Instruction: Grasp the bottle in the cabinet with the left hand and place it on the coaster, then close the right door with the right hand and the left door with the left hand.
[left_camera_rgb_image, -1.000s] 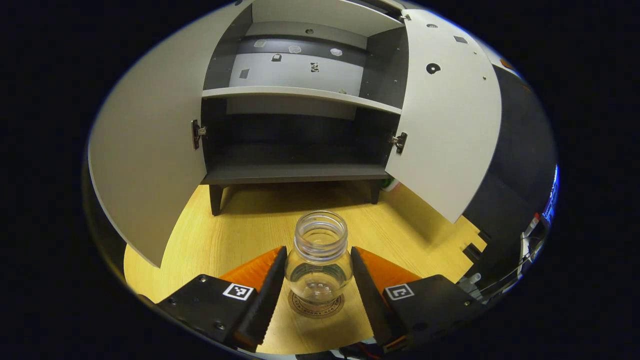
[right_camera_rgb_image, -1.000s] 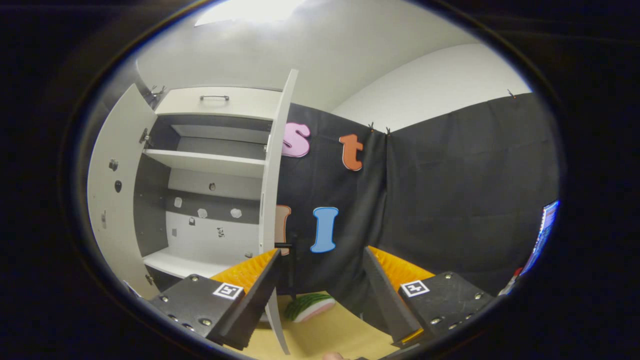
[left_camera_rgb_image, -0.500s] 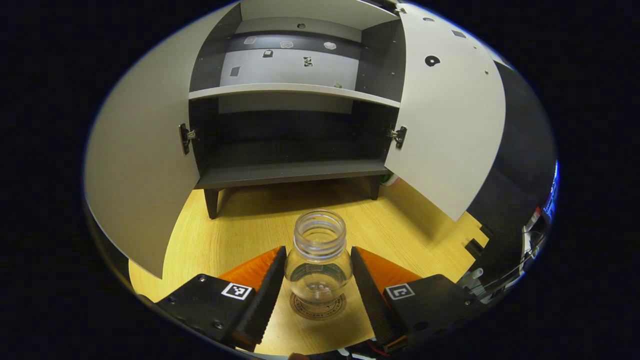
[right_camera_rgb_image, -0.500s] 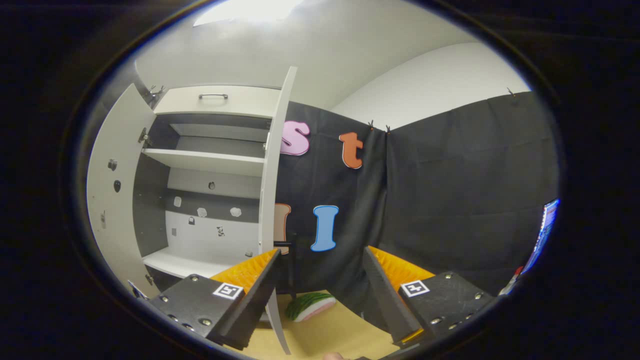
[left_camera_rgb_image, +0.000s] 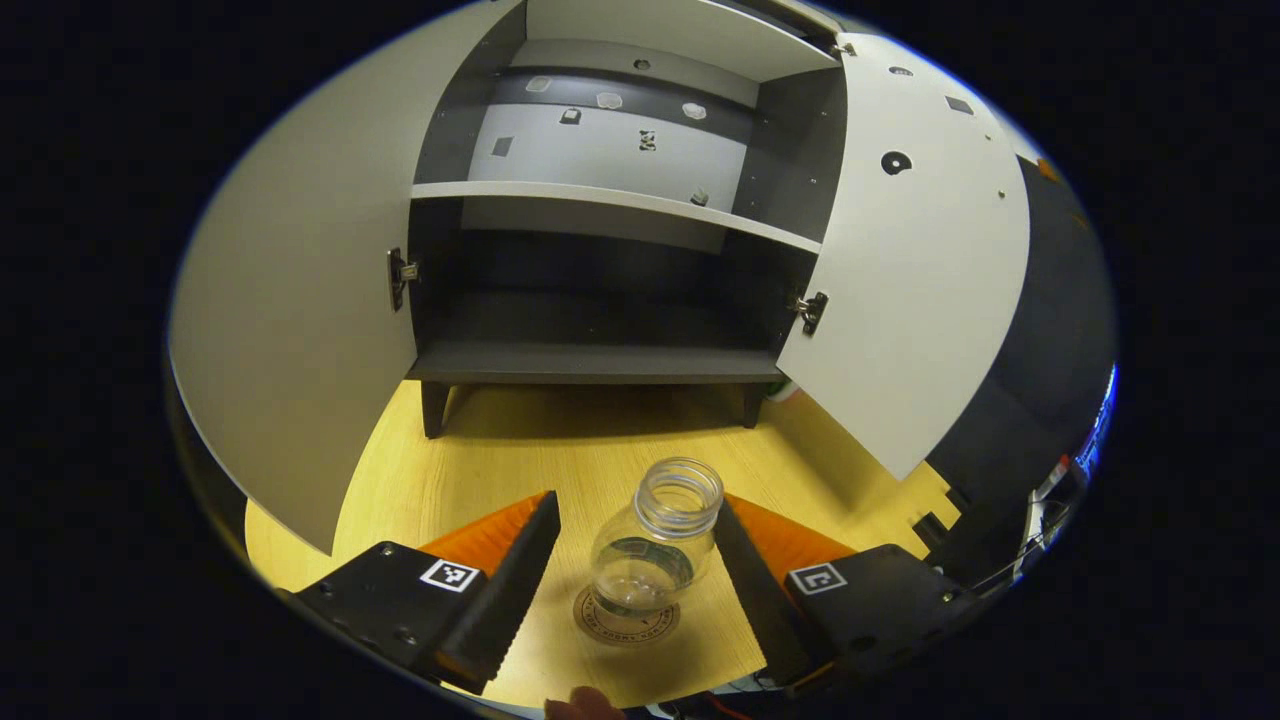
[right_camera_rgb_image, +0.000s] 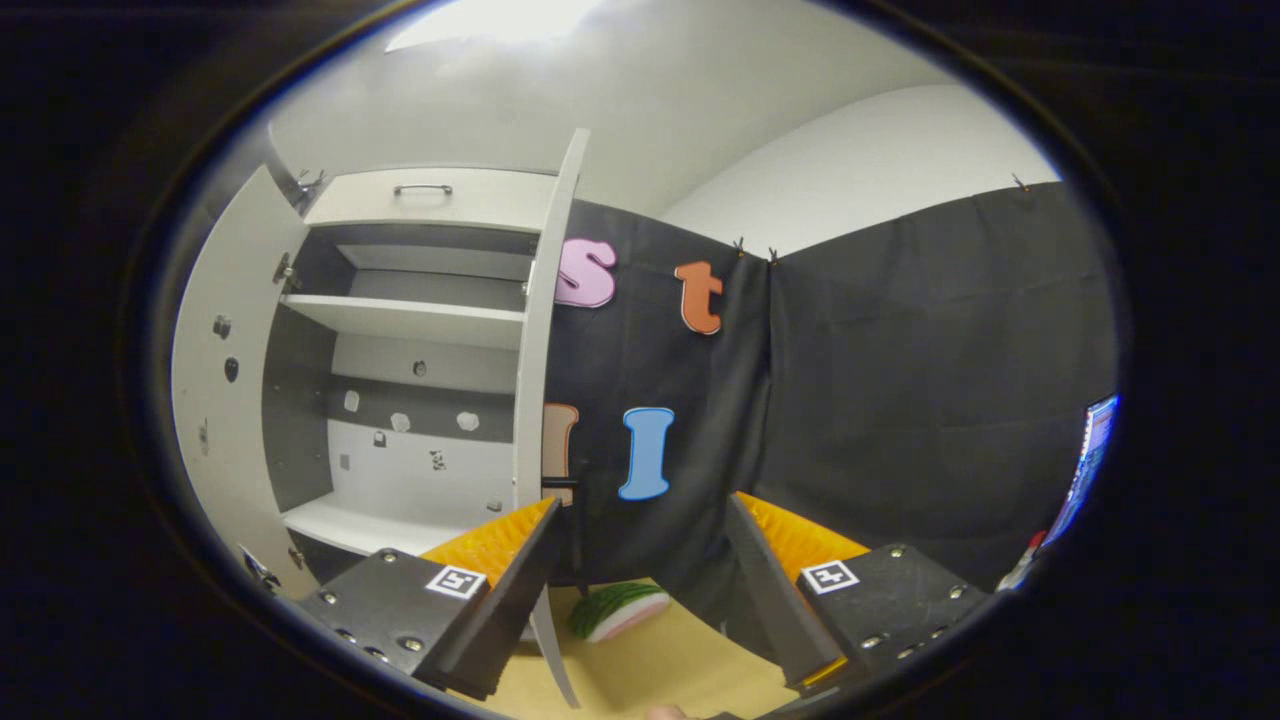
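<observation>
A clear, lidless glass bottle (left_camera_rgb_image: 655, 550) stands on a round coaster (left_camera_rgb_image: 625, 622) on the wooden table, in front of the cabinet. My left gripper (left_camera_rgb_image: 635, 500) is open around it. The bottle's neck lies close to the right finger, and a wide gap separates it from the left finger. Both cabinet doors are swung open: the left door (left_camera_rgb_image: 290, 330) and the right door (left_camera_rgb_image: 910, 280). The shelves hold nothing. My right gripper (right_camera_rgb_image: 643, 502) is open with nothing between its fingers, raised beside the outer edge of the right door (right_camera_rgb_image: 540, 350).
A watermelon-slice toy (right_camera_rgb_image: 618, 608) lies on the table by the cabinet's right side. The black cloth wall (right_camera_rgb_image: 900, 380) hangs behind and to the right. A fingertip (left_camera_rgb_image: 580, 703) shows at the bottom edge of the left gripper view.
The left gripper's fingers have spread apart and let go of the bottle, which now sits off-centre toward the right finger. The right gripper has barely moved.
</observation>
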